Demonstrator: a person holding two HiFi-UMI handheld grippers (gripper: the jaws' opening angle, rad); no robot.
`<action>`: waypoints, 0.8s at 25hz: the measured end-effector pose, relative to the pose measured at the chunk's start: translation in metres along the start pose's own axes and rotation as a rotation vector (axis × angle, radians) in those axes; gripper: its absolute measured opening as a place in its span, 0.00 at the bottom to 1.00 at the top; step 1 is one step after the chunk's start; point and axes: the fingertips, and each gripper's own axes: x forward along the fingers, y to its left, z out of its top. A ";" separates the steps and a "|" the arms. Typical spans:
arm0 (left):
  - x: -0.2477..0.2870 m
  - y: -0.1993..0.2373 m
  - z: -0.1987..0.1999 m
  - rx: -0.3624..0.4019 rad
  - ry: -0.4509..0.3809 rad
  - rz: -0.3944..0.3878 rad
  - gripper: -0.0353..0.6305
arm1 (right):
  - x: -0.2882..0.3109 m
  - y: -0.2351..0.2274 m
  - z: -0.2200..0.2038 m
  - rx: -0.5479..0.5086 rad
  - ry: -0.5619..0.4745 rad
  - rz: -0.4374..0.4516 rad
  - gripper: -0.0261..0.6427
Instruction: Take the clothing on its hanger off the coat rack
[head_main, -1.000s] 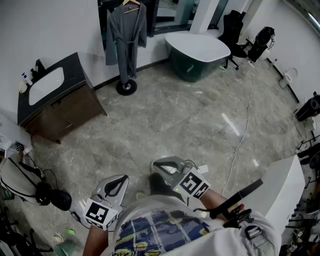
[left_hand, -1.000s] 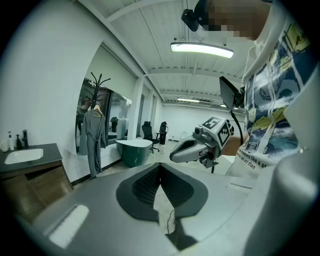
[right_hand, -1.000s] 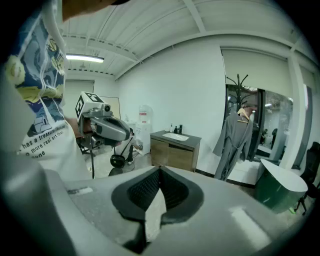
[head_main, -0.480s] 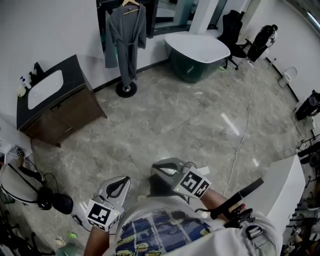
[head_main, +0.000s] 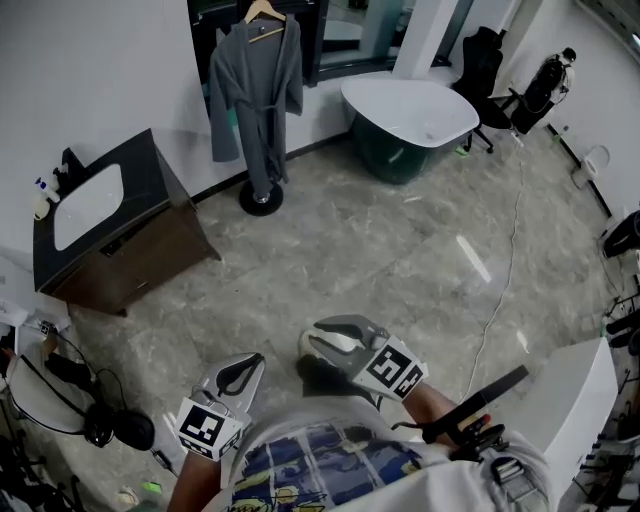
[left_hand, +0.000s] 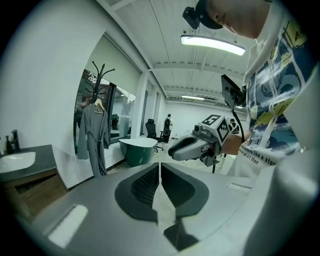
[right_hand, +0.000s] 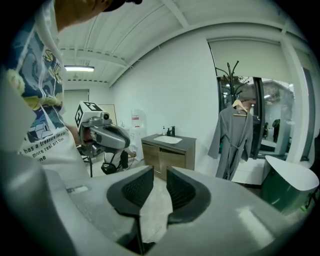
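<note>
A grey robe (head_main: 255, 90) hangs on a wooden hanger (head_main: 263, 10) from a black coat rack (head_main: 261, 198) by the far wall, several steps away. Both grippers are held close to the person's body, far from the robe. My left gripper (head_main: 250, 358) has its jaws just starting to open, with only a thin slit and nothing between them (left_hand: 159, 165). A slightly wider gap shows at my right gripper (head_main: 308, 340), which is empty (right_hand: 160, 172). The robe (left_hand: 94, 137) shows at left in the left gripper view and the robe (right_hand: 235, 137) at right in the right gripper view.
A dark wooden vanity with a white sink (head_main: 110, 230) stands at left of the rack. A green and white bathtub (head_main: 410, 110) sits to its right, with black chairs (head_main: 485, 60) behind. A cable (head_main: 495, 300) runs over the marble floor. A white counter (head_main: 570, 400) is at right.
The rack, vanity and tub have shifted down and a little right in the head view, so the view has moved toward them. Both grippers stay close to the body.
</note>
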 end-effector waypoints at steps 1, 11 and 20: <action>0.014 0.012 0.010 -0.004 -0.004 0.007 0.08 | 0.005 -0.018 0.006 -0.002 -0.005 0.007 0.16; 0.146 0.114 0.110 0.082 -0.048 0.031 0.09 | 0.029 -0.189 0.044 -0.032 -0.027 -0.002 0.16; 0.222 0.211 0.158 0.054 -0.047 -0.009 0.15 | 0.039 -0.278 0.048 0.050 -0.015 -0.101 0.16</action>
